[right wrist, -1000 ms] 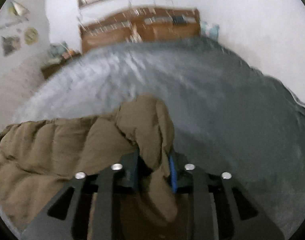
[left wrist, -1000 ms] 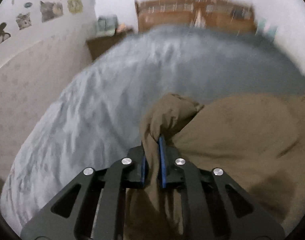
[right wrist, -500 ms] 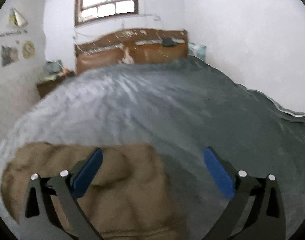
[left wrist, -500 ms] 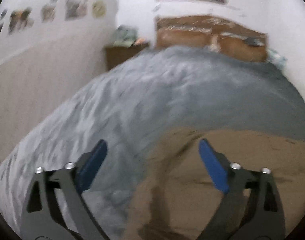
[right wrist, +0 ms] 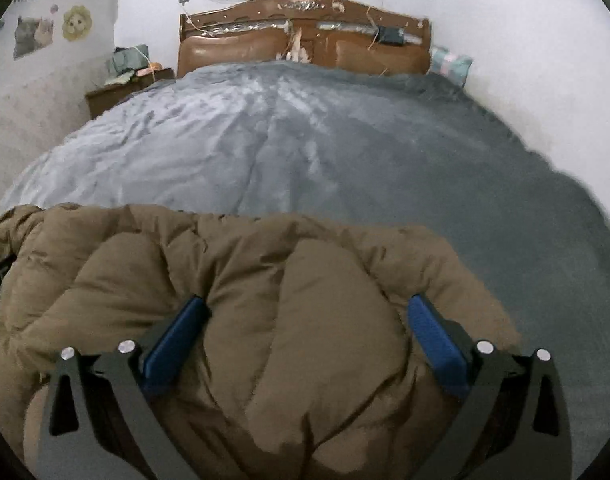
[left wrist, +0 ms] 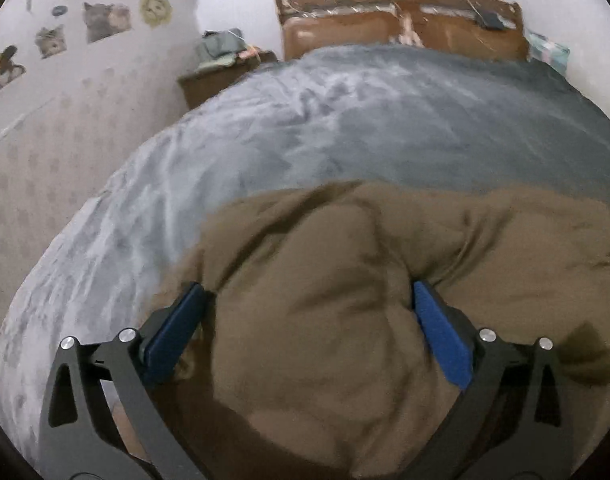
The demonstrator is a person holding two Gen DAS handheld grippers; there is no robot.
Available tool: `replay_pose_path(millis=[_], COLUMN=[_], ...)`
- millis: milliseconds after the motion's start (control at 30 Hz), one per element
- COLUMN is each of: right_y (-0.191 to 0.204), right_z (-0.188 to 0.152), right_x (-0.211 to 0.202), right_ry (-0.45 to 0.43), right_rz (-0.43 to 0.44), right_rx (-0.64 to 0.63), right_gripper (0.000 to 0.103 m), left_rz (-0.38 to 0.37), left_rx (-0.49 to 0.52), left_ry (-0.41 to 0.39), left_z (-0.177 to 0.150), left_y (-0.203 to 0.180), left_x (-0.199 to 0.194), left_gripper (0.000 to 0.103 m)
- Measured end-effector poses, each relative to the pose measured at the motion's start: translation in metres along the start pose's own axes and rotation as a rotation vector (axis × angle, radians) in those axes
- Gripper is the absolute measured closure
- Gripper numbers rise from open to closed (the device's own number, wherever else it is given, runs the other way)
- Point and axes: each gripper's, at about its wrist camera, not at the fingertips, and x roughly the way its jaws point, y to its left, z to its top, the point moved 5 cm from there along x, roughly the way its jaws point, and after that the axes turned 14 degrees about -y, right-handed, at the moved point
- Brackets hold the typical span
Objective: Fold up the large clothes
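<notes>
A puffy olive-brown padded jacket (left wrist: 345, 280) lies bunched on the near end of a grey-blue bed (left wrist: 345, 120). My left gripper (left wrist: 307, 300) is open wide, its blue pads (left wrist: 177, 332) straddling the jacket's left part, with fabric bulging between them. The jacket also fills the lower right wrist view (right wrist: 265, 300). My right gripper (right wrist: 307, 312) is open wide over the jacket's right part, its blue pads (right wrist: 437, 344) on either side of a padded fold. Neither gripper grips the cloth.
The bed's blanket (right wrist: 305, 140) stretches to a brown headboard (right wrist: 305, 40). A wooden nightstand (left wrist: 221, 76) with clutter stands at the left. Walls close in on the left (left wrist: 45, 140) and right (right wrist: 545, 60). A pillow (right wrist: 451, 64) lies at the far right corner.
Both grippers were shut on bunches of the jacket a second ago; they let go, opened wide, and now hover low over the dropped jacket.
</notes>
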Motion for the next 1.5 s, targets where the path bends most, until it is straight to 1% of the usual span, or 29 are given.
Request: replay_pose_path(millis=[67, 167, 200, 300, 367, 500, 567, 600, 633, 667, 700, 733, 800, 867, 900, 933, 967, 1000, 1033, 1067, 1133, 1167, 1233, 1267, 1333, 1367, 1400, 1433, 1500], right_y=[-0.003, -0.009, -0.012, -0.011, -0.008, -0.001, 0.002, 0.004, 0.004, 0.004, 0.001, -0.004, -0.019, -0.035, -0.048, -0.063, -0.084, -0.096, -0.109, -0.116, -0.121, -0.121, -0.118, -0.114, -0.113, -0.113, -0.111, -0.111, -0.111], right_z=[-0.003, -0.011, -0.014, -0.023, -0.029, -0.035, -0.034, -0.034, -0.031, -0.028, -0.02, -0.014, -0.01, -0.024, -0.037, -0.047, -0.059, -0.065, -0.076, -0.088, -0.106, -0.115, -0.123, -0.123, -0.119, -0.115, -0.113, -0.112, -0.11], right_x=[0.012, 0.036, 0.043, 0.058, 0.059, 0.05, 0.046, 0.041, 0.03, 0.019, -0.005, -0.029, -0.093, -0.15, -0.176, -0.19, -0.205, -0.212, -0.217, -0.216, -0.207, -0.202, -0.196, -0.194, -0.19, -0.187, -0.183, -0.177, -0.163], right_ry=[-0.011, 0.02, 0.025, 0.039, 0.034, 0.0, 0.014, 0.038, 0.049, 0.048, 0.029, 0.001, -0.083, -0.145, -0.151, -0.134, -0.112, -0.103, -0.092, -0.067, 0.004, 0.027, 0.043, 0.042, 0.021, 0.005, -0.001, -0.002, 0.009], right_rz=[0.022, 0.074, 0.092, 0.113, 0.105, 0.058, 0.033, 0.018, 0.012, 0.012, 0.017, 0.025, 0.077, 0.08, 0.045, -0.012, -0.089, -0.122, -0.138, -0.124, -0.13, -0.127, -0.113, -0.093, -0.069, -0.053, -0.053, -0.054, -0.062], right_rx=[0.02, 0.089, 0.116, 0.16, 0.151, 0.09, 0.055, 0.035, 0.02, 0.008, 0.014, 0.047, 0.154, 0.182, 0.166, 0.163, 0.194, 0.237, 0.3, 0.347, 0.36, 0.348, 0.31, 0.292, 0.306, 0.331, 0.339, 0.348, 0.347], right_gripper=[0.002, 0.002, 0.002, 0.001, 0.001, 0.002, 0.002, 0.002, 0.002, 0.002, 0.002, 0.002, 0.002, 0.002, 0.002, 0.002, 0.002, 0.002, 0.002, 0.002, 0.002, 0.002, 0.002, 0.002, 0.002, 0.002, 0.002, 0.002, 0.002], left_rz=[-0.004, -0.04, -0.043, -0.06, -0.067, -0.119, -0.145, -0.161, -0.187, -0.197, -0.193, -0.176, -0.14, -0.134, -0.124, -0.09, -0.073, -0.072, -0.084, -0.077, -0.023, -0.021, -0.056, -0.069, -0.1, -0.109, -0.118, -0.103, -0.04], left_rx=[0.008, -0.054, -0.066, -0.108, -0.122, -0.128, -0.125, -0.132, -0.149, -0.174, -0.208, -0.224, -0.225, -0.235, -0.219, -0.192, -0.182, -0.175, -0.148, -0.099, 0.043, 0.077, 0.029, -0.019, -0.133, -0.158, -0.173, -0.158, -0.086], left_ry=[-0.018, 0.004, 0.001, -0.002, 0.006, 0.078, 0.118, 0.132, 0.143, 0.111, 0.048, 0.007, -0.006, -0.046, -0.041, -0.024, -0.015, 0.001, 0.06, 0.094, 0.136, 0.152, 0.155, 0.15, 0.132, 0.131, 0.137, 0.15, 0.171], left_z=[-0.003, -0.009, -0.021, -0.032, -0.039, -0.05, -0.05, -0.047, -0.042, -0.034, -0.023, -0.017, -0.021, -0.042, -0.047, -0.055, -0.063, -0.07, -0.086, -0.098, -0.122, -0.131, -0.134, -0.13, -0.123, -0.122, -0.121, -0.123, -0.13], left_y=[-0.001, 0.003, 0.006, 0.016, 0.018, 0.01, 0.004, 0.002, 0.007, 0.015, 0.026, 0.038, 0.053, 0.07, 0.075, 0.082, 0.086, 0.086, 0.086, 0.086, 0.082, 0.081, 0.085, 0.09, 0.099, 0.101, 0.1, 0.098, 0.093], left_x=[0.011, 0.036, 0.033, 0.032, 0.036, 0.055, 0.06, 0.062, 0.053, 0.036, 0.012, -0.013, -0.055, -0.111, -0.122, -0.132, -0.136, -0.135, -0.13, -0.125, -0.109, -0.103, -0.098, -0.096, -0.094, -0.092, -0.088, -0.081, -0.067], left_gripper=[0.003, 0.003, 0.003, 0.003, 0.003, 0.003, 0.003, 0.003, 0.003, 0.004, 0.004, 0.003, 0.003, 0.003, 0.003, 0.003, 0.003, 0.003, 0.003, 0.003, 0.003, 0.003, 0.003, 0.003, 0.003, 0.003, 0.003, 0.003, 0.003])
